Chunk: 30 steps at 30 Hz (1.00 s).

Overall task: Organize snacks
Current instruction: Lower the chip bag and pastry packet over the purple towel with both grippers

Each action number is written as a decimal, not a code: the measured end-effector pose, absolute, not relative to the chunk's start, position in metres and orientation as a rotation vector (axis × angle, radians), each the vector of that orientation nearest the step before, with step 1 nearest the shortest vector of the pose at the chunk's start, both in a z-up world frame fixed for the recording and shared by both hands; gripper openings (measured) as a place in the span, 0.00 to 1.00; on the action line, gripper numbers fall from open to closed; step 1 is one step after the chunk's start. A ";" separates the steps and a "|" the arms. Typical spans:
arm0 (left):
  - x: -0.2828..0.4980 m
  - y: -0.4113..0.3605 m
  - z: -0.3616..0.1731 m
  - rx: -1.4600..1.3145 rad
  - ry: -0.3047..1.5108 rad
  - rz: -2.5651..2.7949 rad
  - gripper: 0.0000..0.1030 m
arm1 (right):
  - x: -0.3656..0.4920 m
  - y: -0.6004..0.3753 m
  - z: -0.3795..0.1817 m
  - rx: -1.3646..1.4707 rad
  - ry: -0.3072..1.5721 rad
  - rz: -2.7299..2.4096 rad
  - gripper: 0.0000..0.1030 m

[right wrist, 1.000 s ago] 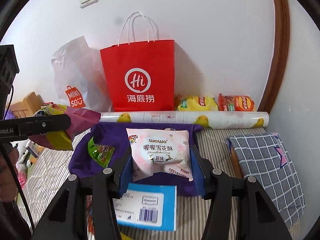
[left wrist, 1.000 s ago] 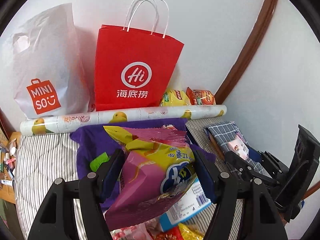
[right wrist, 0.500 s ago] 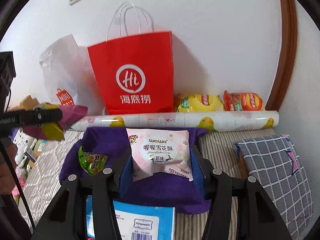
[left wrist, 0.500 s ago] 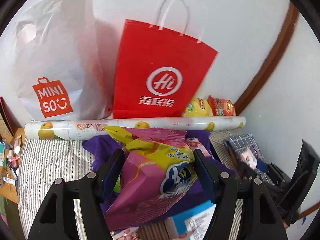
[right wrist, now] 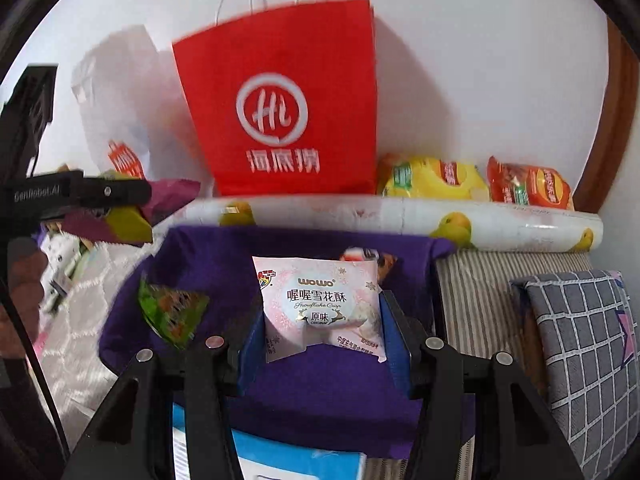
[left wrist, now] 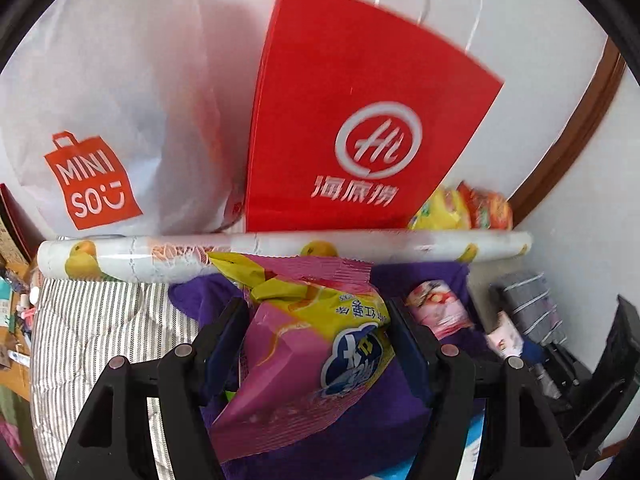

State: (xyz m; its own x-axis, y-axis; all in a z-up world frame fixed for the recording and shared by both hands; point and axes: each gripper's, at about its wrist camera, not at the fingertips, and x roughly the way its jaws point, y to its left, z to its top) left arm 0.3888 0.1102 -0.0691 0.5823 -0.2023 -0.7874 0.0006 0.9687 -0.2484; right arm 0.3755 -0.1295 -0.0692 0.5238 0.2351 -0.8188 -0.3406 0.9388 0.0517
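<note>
Both tools are loaded. The left tool (left wrist: 316, 328) is clamped on a pink-and-yellow snack bag (left wrist: 304, 352), held in the air above the purple cloth (left wrist: 360, 432) and just short of the printed paper roll (left wrist: 280, 250). The right tool (right wrist: 320, 328) is clamped on a pale pink snowflake-crisp packet (right wrist: 320, 304), carried over the same cloth.

Placed so far, by appearance: a yellow chip bag (right wrist: 436, 178) and an orange-red chip bag (right wrist: 528, 184) stand side by side against the wall, behind the roll at the bed's far right corner.

Outstanding: a green packet (right wrist: 172, 312) lies at the cloth's left edge, a small pink packet (left wrist: 438, 308) at its far right, and a blue-and-white box (right wrist: 304, 460) at its near edge. The red paper bag (right wrist: 288, 104) and the white Miniso bag (left wrist: 108, 120) stand at the wall; their contents are hidden.

Judgement: the task is roughly midway, with two items in transit and at least three unsorted.
</note>
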 end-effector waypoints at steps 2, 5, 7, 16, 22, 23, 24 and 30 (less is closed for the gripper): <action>0.391 0.110 -0.075 -0.228 0.958 -0.107 0.66 | 0.377 -0.132 -0.075 -0.123 0.973 0.337 0.51; 0.395 0.109 -0.083 -0.221 0.986 -0.099 0.66 | 0.376 -0.137 -0.081 -0.114 0.990 0.346 0.51; 0.397 0.110 -0.088 -0.220 0.999 -0.088 0.66 | 0.377 -0.140 -0.087 -0.100 1.011 0.348 0.51; 0.404 0.118 -0.098 -0.238 1.024 -0.059 0.66 | 0.381 -0.143 -0.098 -0.083 1.057 0.345 0.52; 0.407 0.123 -0.107 -0.259 1.050 -0.041 0.66 | 0.381 -0.143 -0.101 -0.088 1.065 0.340 0.52; 0.408 0.123 -0.108 -0.261 1.053 -0.037 0.66 | 0.381 -0.143 -0.101 -0.092 1.066 0.339 0.52; 0.409 0.123 -0.109 -0.263 1.056 -0.034 0.66 | 0.381 -0.142 -0.103 -0.098 1.067 0.335 0.52; 0.412 0.124 -0.117 -0.283 1.078 -0.038 0.66 | 0.382 -0.142 -0.112 -0.112 1.100 0.331 0.52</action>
State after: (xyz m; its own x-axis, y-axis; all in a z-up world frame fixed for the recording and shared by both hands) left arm 0.4117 0.1239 -0.1167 0.4758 -0.1681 -0.8633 -0.1066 0.9633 -0.2463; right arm 0.3825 -0.1424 -0.1118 0.4102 0.2075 -0.8881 -0.3173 0.9454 0.0743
